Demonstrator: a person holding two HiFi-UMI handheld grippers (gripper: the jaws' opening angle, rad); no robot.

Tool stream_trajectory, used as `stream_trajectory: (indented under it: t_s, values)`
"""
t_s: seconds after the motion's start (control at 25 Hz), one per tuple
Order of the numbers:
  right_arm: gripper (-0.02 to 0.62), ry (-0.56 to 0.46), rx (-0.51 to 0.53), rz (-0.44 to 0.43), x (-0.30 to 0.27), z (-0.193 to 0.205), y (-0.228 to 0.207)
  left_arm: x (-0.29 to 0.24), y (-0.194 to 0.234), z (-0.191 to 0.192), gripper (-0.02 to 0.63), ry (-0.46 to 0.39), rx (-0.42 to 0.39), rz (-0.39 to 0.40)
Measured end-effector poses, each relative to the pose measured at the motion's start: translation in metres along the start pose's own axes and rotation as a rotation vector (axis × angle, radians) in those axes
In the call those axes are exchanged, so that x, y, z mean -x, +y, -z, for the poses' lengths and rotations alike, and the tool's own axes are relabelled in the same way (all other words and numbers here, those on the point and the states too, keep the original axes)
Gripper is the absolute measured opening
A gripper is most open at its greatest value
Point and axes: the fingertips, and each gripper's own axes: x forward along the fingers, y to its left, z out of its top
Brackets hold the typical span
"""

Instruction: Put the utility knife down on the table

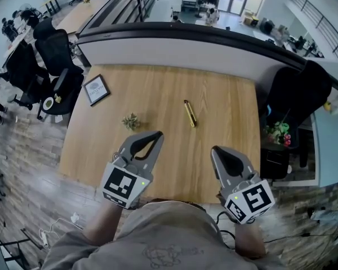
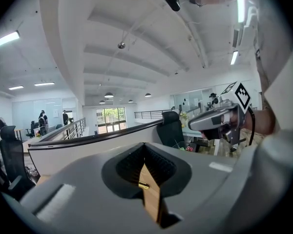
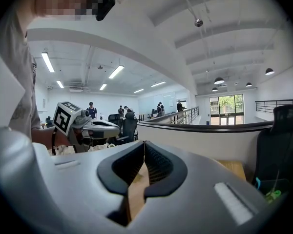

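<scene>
The yellow utility knife (image 1: pixel 190 113) lies flat on the wooden table (image 1: pixel 225 106), past the middle, with nothing touching it. A sliver of the knife (image 2: pixel 143 185) shows through the left jaws' gap. My left gripper (image 1: pixel 159 134) is shut and empty, held over the table's near edge, well short of the knife. My right gripper (image 1: pixel 213 149) is also shut and empty, to the right and nearer than the knife. In each gripper view the jaws meet at the tips with only table wood behind them (image 2: pixel 145 145) (image 3: pixel 144 143).
A small potted plant (image 1: pixel 130 121) stands left of the knife and a framed sign (image 1: pixel 96 89) lies at the table's far left. A curved low wall (image 1: pixel 174 38) bounds the far edge. Office chairs (image 1: pixel 59 55) stand at the left, a dark chair (image 1: pixel 296 91) and flowers (image 1: pixel 279 133) at the right.
</scene>
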Motion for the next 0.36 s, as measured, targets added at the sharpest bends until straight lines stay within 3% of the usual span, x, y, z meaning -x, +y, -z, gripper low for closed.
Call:
stream_trajectory:
  t_s: [0.36]
  values:
    - [0.012,-0.005,0.003,0.000,0.0042,-0.0013,0.0036,0.0096,0.0012,-0.0042,0.002,-0.011,-0.015,-0.009]
